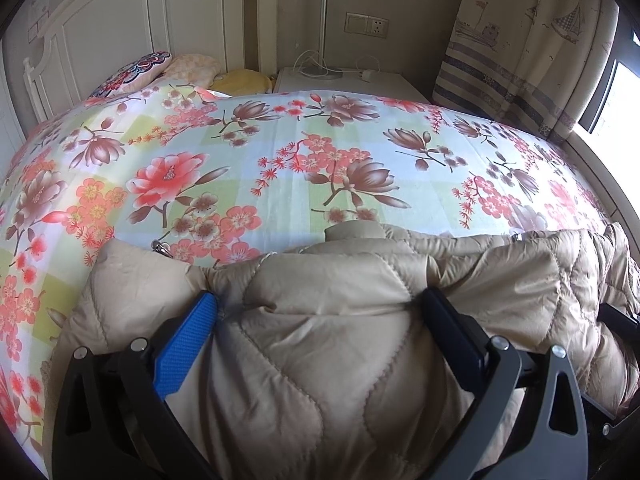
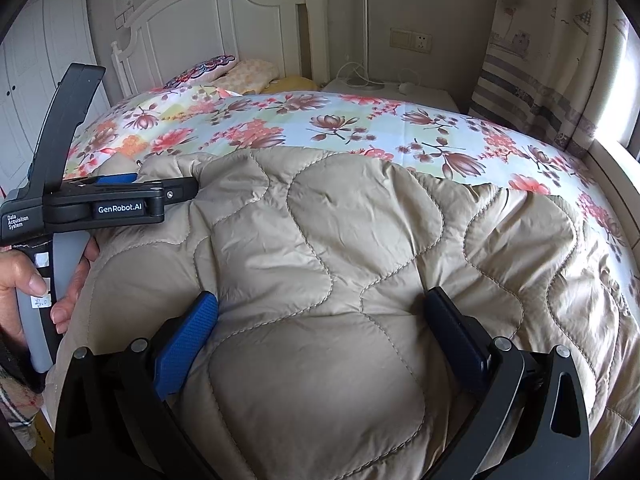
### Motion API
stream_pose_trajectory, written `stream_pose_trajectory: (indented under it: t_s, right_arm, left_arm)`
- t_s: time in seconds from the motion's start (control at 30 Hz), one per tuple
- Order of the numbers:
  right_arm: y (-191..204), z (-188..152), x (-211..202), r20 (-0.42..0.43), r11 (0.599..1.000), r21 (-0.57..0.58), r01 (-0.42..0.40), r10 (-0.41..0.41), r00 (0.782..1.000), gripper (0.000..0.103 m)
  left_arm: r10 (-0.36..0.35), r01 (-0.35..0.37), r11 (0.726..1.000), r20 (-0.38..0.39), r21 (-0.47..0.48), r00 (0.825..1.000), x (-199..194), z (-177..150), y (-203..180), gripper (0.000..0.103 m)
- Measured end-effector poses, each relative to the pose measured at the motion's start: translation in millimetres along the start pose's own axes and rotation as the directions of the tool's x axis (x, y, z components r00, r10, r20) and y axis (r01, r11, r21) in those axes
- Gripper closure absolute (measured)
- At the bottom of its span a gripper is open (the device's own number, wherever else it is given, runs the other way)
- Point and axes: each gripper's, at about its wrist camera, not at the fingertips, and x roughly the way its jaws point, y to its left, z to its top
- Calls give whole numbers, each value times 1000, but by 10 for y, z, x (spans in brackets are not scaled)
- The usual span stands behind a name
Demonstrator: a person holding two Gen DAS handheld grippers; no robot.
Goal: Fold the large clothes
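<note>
Puffy beige quilted jacket (image 2: 320, 264) on smooth floral bedsheet (image 1: 280, 152), left claw (image 1: 318, 308) and right claw (image 2: 320, 308) both spread apart over it

Both jaws wide open: L gripper (image 1: 320, 304) & R gripper (image 2: 320, 304); hand (image 2: 36, 288) grips L handle.

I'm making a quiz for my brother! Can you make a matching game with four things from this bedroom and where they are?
Things:
1. beige quilted jacket
2. patterned pillow
3. wall socket
4. striped curtain

Places:
A. by the window
B. at the headboard
C. between both grippers' open fingers
D. on the wall above the nightstand

Pairs: 1-C, 2-B, 3-D, 4-A
</note>
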Motion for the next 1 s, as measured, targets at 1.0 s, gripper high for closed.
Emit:
stream_pose_trajectory:
  t_s: [1.0]
  right_arm:
    - [-6,-8,-15,0,1000,-3,-8,8,1000,4]
  left_arm:
    - [158,-188,970,187,153,969,-884,-98,-260,2]
